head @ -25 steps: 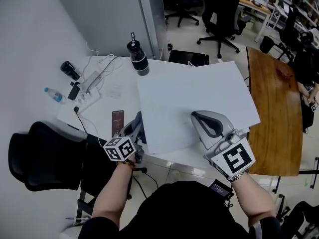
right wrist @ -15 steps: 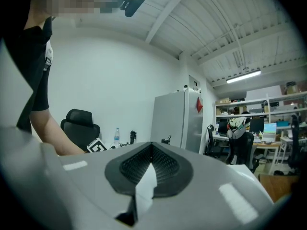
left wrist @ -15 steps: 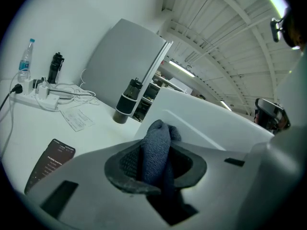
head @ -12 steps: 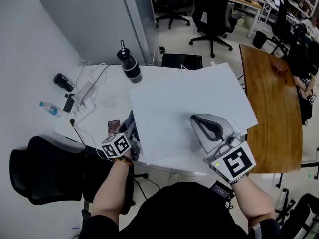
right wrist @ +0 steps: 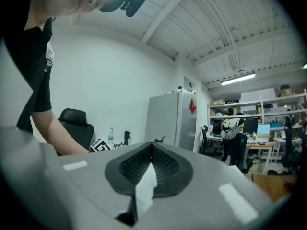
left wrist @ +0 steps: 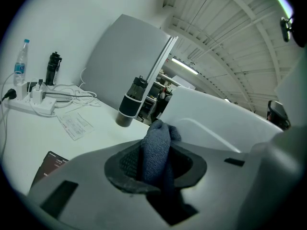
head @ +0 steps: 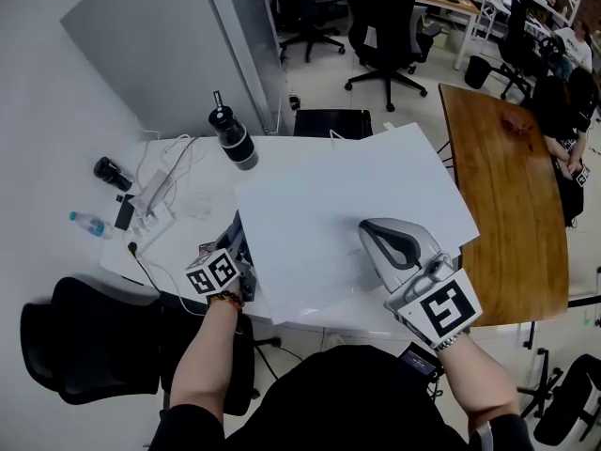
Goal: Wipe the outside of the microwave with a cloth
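From above, the white microwave [head: 329, 200] shows as a big flat box on the white table [head: 192, 228]. My left gripper [head: 238, 242] is low at its left side, shut on a blue-grey cloth [left wrist: 157, 147] that bunches up between the pads. In the left gripper view the microwave's white wall [left wrist: 216, 121] stands just beyond the cloth to the right; whether they touch is unclear. My right gripper [head: 377, 229] lies on the microwave's top near the front right. In its own view that right gripper [right wrist: 151, 150] is shut with nothing held.
On the table left of the microwave are a black-and-white tumbler [head: 231, 141], a power strip with cables [head: 150, 197], a water bottle [head: 86, 223], a paper slip [left wrist: 74, 124] and a dark red phone [left wrist: 48, 164]. A wooden table [head: 498, 195] stands to the right, a black chair [head: 84, 346] at lower left.
My left gripper has slid with the cloth farther back along the microwave's left side, now covering the dark red phone in the head view. The right gripper has stayed on the top.
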### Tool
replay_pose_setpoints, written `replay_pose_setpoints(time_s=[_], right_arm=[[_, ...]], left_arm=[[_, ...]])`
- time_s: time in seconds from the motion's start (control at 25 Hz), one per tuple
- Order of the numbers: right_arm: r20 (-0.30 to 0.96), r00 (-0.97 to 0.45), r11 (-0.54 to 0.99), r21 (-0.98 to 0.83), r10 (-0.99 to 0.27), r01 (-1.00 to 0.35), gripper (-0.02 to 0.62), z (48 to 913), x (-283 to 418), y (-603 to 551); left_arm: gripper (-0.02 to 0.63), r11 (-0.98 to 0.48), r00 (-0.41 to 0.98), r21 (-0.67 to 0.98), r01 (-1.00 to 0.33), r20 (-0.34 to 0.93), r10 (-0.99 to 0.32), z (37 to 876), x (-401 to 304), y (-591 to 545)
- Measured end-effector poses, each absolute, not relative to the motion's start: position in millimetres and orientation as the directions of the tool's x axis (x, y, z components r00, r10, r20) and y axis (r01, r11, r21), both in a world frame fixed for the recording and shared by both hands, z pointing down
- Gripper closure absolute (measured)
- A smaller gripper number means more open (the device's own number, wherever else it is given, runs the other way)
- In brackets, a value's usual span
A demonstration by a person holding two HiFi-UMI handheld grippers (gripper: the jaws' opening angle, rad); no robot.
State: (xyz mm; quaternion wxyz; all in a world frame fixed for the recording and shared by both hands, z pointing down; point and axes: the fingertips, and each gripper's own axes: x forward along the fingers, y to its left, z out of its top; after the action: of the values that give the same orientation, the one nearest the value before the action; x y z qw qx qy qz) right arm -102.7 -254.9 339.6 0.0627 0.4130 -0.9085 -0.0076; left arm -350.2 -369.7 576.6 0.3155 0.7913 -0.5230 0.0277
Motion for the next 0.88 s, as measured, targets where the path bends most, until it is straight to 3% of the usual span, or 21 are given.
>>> replay_pose_setpoints(time_s=[0.44, 0.88], right_arm=[[0.115, -0.625, 0.635, 0.100, -0.772, -0.766, 0.595, 332, -101, -251], [0.112, -0.633, 0.643, 0.100, -0.766, -0.760, 0.594, 324, -98, -231]], left_arm=[[0.511, -0.231, 0.423, 0.450, -0.863, 0.391, -0.818, 578, -359, -392], [0.499, -0.242, 0.407, 0.452, -0.859, 0.315, -0.857, 531, -364, -376]])
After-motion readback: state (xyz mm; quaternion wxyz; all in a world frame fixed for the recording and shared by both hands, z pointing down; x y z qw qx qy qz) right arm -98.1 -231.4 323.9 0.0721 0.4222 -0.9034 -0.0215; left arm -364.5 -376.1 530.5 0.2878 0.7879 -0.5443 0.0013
